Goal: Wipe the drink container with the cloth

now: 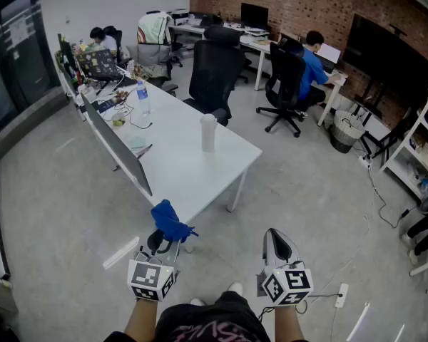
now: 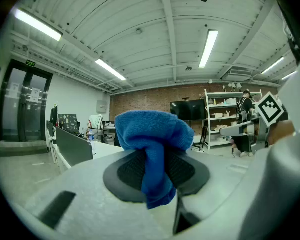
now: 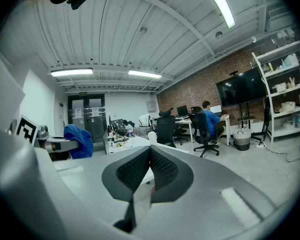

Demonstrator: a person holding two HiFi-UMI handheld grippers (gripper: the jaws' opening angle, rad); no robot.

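A white drink container stands upright on the white table, near its right edge; the right gripper view also catches the container, far off just above the jaws. My left gripper is shut on a blue cloth, bunched at its tips in front of the table's near end. In the left gripper view the cloth hangs pinched between the pads of the left gripper. My right gripper is shut with nothing in it, level with the left one over the floor; the right gripper shows its pads pressed together.
A dark divider panel runs along the table's left edge. A clear water bottle and desk clutter sit at the far end. Black office chairs stand behind the table. People sit at far desks. Shelving lines the right wall.
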